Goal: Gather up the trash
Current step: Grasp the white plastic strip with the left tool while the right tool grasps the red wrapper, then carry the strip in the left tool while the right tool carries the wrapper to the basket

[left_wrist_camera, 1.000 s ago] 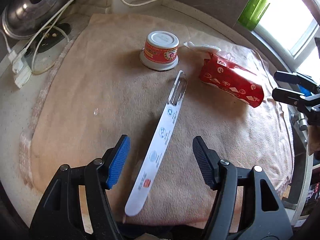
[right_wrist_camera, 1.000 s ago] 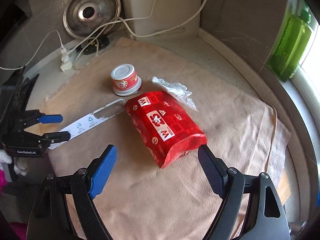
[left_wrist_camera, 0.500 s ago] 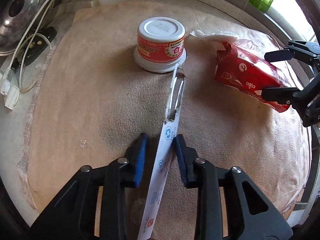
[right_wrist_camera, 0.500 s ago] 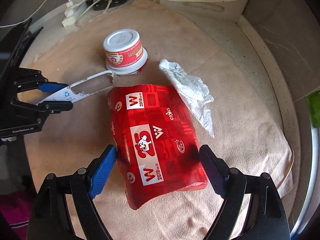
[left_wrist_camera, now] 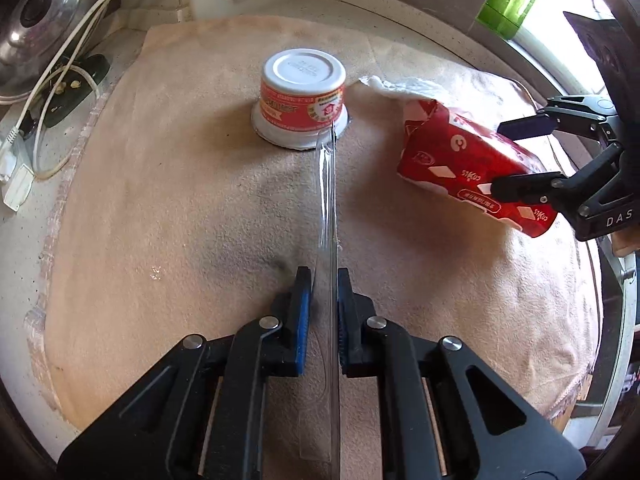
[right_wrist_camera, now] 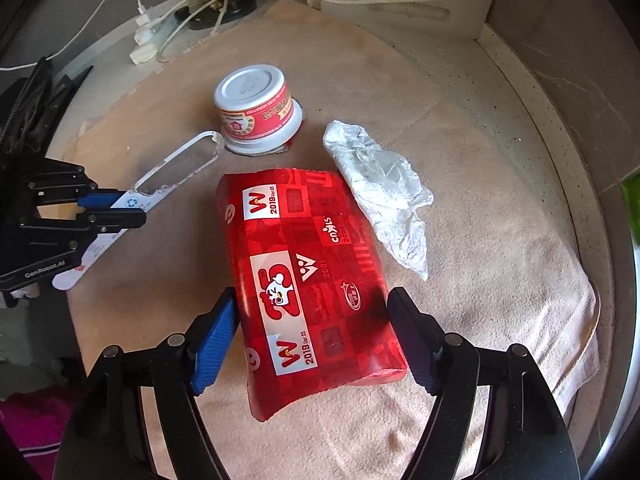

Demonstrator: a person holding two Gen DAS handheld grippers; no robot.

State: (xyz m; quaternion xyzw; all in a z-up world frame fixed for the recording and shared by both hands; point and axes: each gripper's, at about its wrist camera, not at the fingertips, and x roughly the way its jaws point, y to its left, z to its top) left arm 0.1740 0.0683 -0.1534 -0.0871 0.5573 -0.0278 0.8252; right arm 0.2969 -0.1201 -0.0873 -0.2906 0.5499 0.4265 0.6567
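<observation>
gripping: left gripper (left_wrist_camera: 322,298) is clenched on the long plastic blister strip (left_wrist_camera: 327,200), turned on edge mid-towel.
right gripper (right_wrist_camera: 312,322): spread wide, straddling the red wrapper (right_wrist_camera: 308,276), pads seemingly touching its sides, not squeezing.
next: close on the wrapper, lift both.
containers: cup (right_wrist_camera: 256,110) upside down near the towel's (right_wrist_camera: 480,300) far edge, contents hidden.
left over: crumpled film (right_wrist_camera: 384,188) beside the wrapper.

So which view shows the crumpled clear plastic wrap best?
The right wrist view: the crumpled wrap lies fully exposed beside the red pack. In the left wrist view only its edge shows behind that pack.
</observation>
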